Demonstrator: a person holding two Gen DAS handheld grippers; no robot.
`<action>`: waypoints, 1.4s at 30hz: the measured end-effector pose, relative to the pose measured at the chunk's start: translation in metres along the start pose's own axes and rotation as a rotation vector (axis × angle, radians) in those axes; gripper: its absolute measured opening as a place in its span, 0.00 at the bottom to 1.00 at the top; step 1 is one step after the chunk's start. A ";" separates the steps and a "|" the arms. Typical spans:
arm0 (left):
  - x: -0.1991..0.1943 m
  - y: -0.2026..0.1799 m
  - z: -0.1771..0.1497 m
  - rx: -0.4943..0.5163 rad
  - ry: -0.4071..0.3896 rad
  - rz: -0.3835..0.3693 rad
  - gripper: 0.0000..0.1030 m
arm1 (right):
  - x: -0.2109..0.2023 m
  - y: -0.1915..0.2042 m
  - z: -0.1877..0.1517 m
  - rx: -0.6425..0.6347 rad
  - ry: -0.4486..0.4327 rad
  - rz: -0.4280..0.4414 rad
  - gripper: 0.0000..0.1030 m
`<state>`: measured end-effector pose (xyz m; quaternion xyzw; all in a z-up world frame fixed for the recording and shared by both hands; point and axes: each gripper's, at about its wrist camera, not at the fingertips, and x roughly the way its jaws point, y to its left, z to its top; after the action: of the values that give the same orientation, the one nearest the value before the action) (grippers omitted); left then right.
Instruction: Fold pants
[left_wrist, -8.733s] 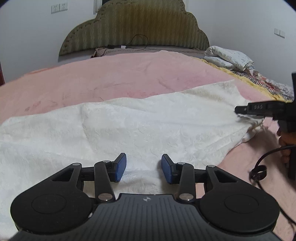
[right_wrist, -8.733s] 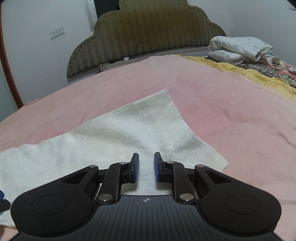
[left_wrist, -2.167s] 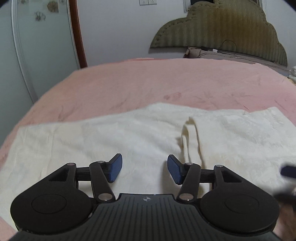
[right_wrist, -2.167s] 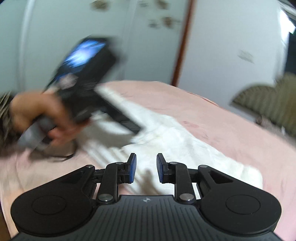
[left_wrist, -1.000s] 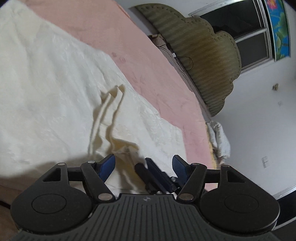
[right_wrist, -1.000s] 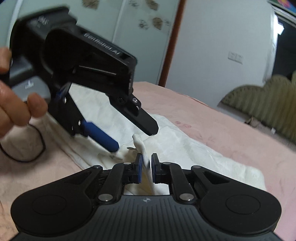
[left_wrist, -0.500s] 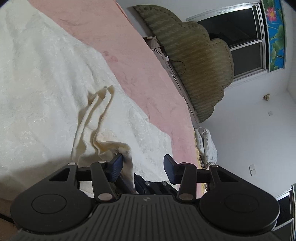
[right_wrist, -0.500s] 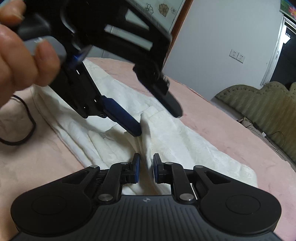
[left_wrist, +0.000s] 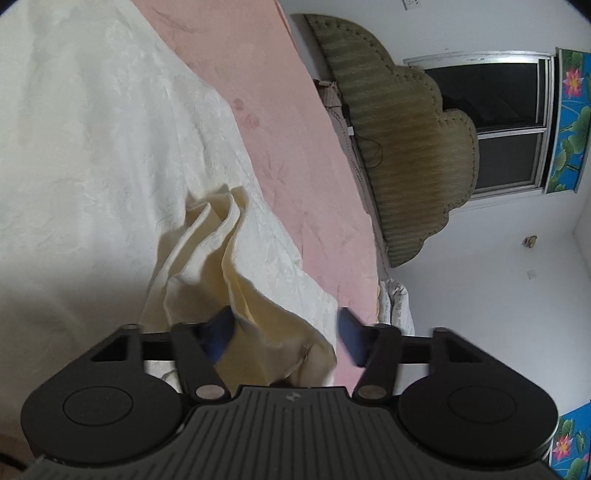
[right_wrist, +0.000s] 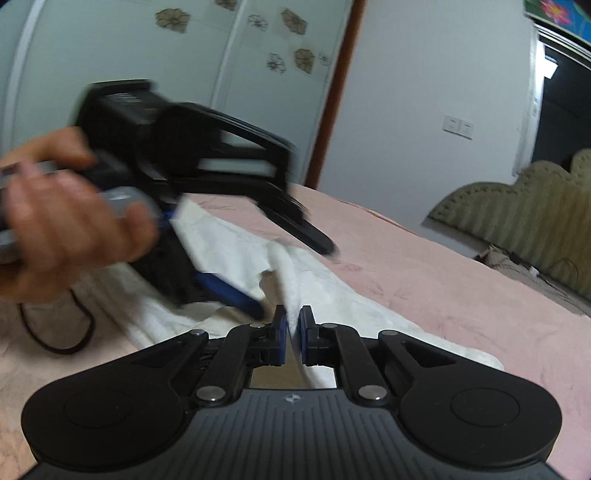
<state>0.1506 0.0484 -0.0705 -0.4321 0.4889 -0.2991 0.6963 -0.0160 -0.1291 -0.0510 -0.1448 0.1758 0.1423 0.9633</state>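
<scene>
Left gripper (left_wrist: 282, 334), jaws just closing, now straddles a raised fold of the pants (left_wrist: 110, 147); right gripper (right_wrist: 291, 338) pinches them.

I find no word, number or brand that I can read in either view. The only mark is a small pale emblem (left_wrist: 291, 397) at 6 o'clock on the ribbed black housing of my left gripper (left_wrist: 284, 332), a bare shape without letters. The same emblem (right_wrist: 291, 398) sits at 6 o'clock on the housing of my right gripper (right_wrist: 291, 334). From the right wrist, my left gripper's body at 10 o'clock is smeared by blur, and I cannot tell whether it carries any print. The wall switch plate (right_wrist: 458, 126) at 2 o'clock is too small to show any marking.
</scene>
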 end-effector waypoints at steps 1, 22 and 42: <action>0.005 0.000 0.000 0.002 0.015 0.002 0.23 | 0.000 0.004 -0.001 -0.016 -0.002 -0.001 0.07; -0.028 -0.015 -0.056 0.421 -0.191 0.326 0.14 | -0.024 -0.014 -0.005 0.054 0.099 0.227 0.12; -0.034 -0.022 -0.076 0.521 -0.237 0.420 0.13 | 0.018 -0.043 -0.013 0.316 0.178 0.152 0.13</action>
<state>0.0671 0.0436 -0.0475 -0.1619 0.3901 -0.2120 0.8813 0.0102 -0.1689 -0.0596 0.0098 0.2907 0.1717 0.9412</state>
